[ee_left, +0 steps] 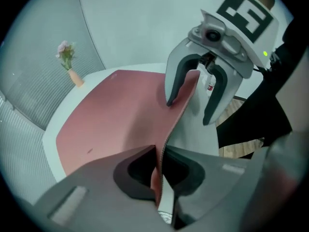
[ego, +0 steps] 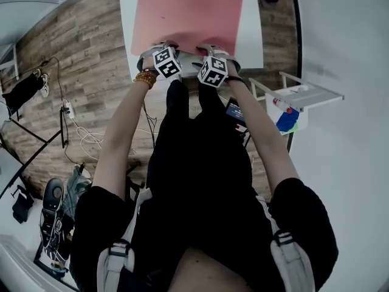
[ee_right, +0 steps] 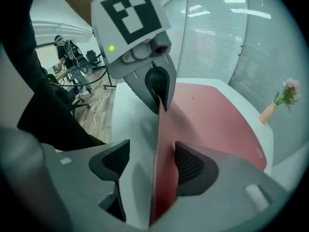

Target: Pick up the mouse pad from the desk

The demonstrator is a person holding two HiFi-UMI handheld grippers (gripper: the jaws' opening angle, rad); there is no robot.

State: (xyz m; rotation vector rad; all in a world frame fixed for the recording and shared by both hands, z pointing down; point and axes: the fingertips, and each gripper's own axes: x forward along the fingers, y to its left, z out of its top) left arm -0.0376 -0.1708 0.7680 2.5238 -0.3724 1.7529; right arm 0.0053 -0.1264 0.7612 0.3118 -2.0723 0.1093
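Over at the left, the left gripper point(ee_left: 159, 178) has its jaws pressed together on the pink mouse pad point(ee_left: 111, 124), pinching the pad's near border and holding it up on edge above the white desk point(ee_left: 53, 129). The rest of the pad lies flat on the desk and runs away from the person towards the little flower vase point(ee_left: 71, 70) at the desk's far side.

Moving right along that raised border, the right gripper point(ee_right: 153, 163) sits just beside its partner. Its jaws are spread wide, with the pad's edge standing up between them and neither pad pressing on it. So only the left side has a grip, I'd say.

What the lift turns on is this: the pad stretches away across the desk from both grippers, and both are at the same near border, side by side. The left one is already clamped. The right one looks to need only to close where it is.

From above, the marker cubes point(ego: 167, 62) cover the jaws, and the pad's far end is cut off at the top of that view. I can't tell how much of the pad's underside has come off the desk.
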